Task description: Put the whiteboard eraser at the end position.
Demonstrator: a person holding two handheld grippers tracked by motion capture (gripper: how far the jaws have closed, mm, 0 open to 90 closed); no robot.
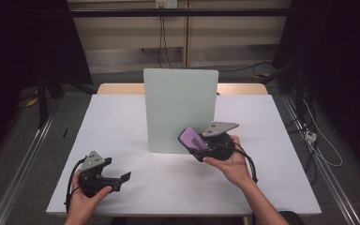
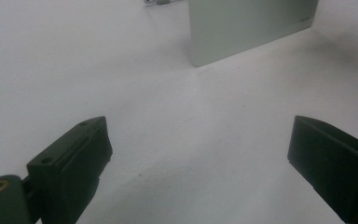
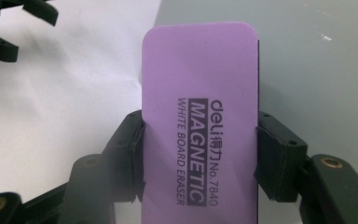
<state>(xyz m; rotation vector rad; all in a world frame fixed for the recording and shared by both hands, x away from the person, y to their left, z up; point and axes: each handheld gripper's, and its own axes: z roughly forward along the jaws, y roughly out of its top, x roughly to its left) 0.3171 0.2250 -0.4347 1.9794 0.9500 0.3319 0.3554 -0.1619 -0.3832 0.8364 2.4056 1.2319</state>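
Eraser, purple and flat with rounded corners, sits at the centre of the right gripper view, where we see our right gripper clenched on its two long sides. In the high view it lies right of centre, against the lower right of the upright pale board on the white table. Its face reads "deli", "MAGNETIC", "No.7840" and "WHITE BOARD ERASER". Its lower end is cut off. Our left gripper stands released, jaws wide apart over bare table.
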